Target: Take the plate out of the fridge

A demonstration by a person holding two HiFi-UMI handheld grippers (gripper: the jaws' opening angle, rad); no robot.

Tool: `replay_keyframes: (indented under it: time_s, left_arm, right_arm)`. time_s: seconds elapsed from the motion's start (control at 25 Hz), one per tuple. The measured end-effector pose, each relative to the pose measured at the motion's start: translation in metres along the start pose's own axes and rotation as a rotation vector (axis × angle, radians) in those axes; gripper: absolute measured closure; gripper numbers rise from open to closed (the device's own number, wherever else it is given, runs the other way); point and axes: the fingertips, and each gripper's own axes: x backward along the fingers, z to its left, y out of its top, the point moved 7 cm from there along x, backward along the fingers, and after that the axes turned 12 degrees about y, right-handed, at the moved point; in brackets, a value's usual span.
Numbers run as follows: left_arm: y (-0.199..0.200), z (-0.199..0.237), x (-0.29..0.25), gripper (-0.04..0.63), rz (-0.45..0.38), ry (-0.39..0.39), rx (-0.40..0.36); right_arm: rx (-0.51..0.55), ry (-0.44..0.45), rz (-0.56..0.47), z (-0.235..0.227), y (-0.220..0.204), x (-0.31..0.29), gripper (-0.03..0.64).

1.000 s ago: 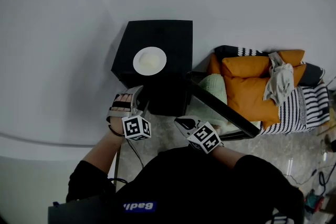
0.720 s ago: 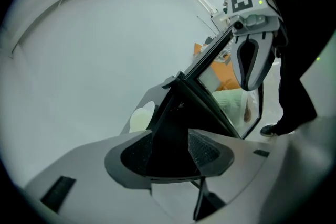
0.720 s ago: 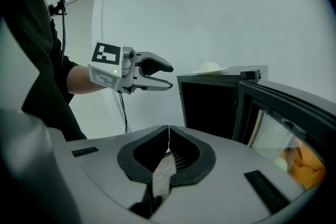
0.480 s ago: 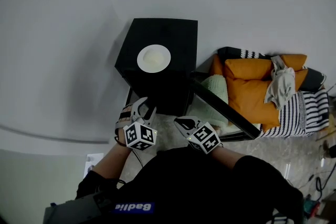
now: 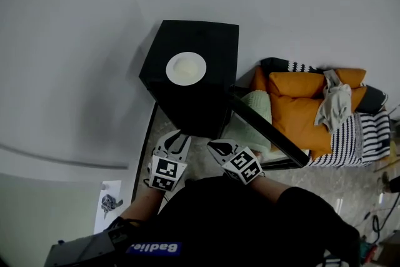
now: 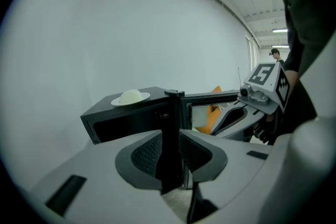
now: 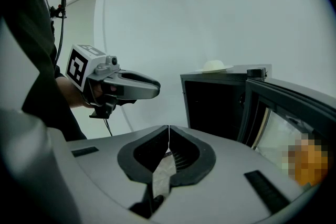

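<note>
A white plate [image 5: 185,68] with a pale mound on it rests on top of the black fridge [image 5: 194,97], whose door [image 5: 269,131] stands open to the right. In the left gripper view the plate [image 6: 130,97] lies far ahead on the fridge [image 6: 126,118]. My left gripper [image 5: 177,137] hovers in front of the fridge, well short of it, jaws closing with nothing between them. My right gripper [image 5: 217,147] is beside it, shut and empty, its tips meeting [image 7: 169,128]. The fridge's inside [image 7: 215,107] looks dark.
Orange cushions [image 5: 306,97], a grey cloth [image 5: 334,97] and a striped blanket [image 5: 365,128] lie right of the open door. A pale green cloth [image 5: 253,103] shows behind the door. A white wall runs behind the fridge. A sheet of paper [image 5: 109,203] lies on the floor at left.
My left gripper has drawn back from the fridge front toward my body and its jaws have narrowed. The right gripper has stayed put.
</note>
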Motion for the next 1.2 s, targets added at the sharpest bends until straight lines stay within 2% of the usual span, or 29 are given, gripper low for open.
replay_keyframes:
  time_s: [0.16, 0.36, 0.6, 0.8, 1.04, 1.2]
  left_arm:
    - [-0.008, -0.014, 0.009, 0.489, -0.012, -0.079, 0.074]
    - [-0.011, -0.020, 0.018, 0.585, -0.083, -0.135, 0.157]
    - [-0.015, -0.027, 0.022, 0.586, -0.122, -0.212, 0.224]
    - [-0.011, -0.035, 0.026, 0.586, -0.193, -0.317, 0.283]
    - [-0.002, -0.038, 0.037, 0.588, -0.287, -0.363, 0.273]
    - [0.000, -0.039, 0.037, 0.587, -0.303, -0.377, 0.270]
  right_arm:
    - [0.001, -0.001, 0.003, 0.000, -0.001, -0.002, 0.604]
    - [0.014, -0.003, 0.001, 0.000, 0.000, -0.003, 0.606]
    - [0.026, 0.002, -0.023, 0.001, 0.006, -0.004, 0.606]
    - [0.035, 0.044, -0.051, 0.007, 0.009, -0.003, 0.606]
    - [0.073, 0.097, -0.119, 0.016, 0.018, 0.000, 0.606]
    - [0.085, 0.109, -0.135, 0.017, 0.021, 0.002, 0.606]
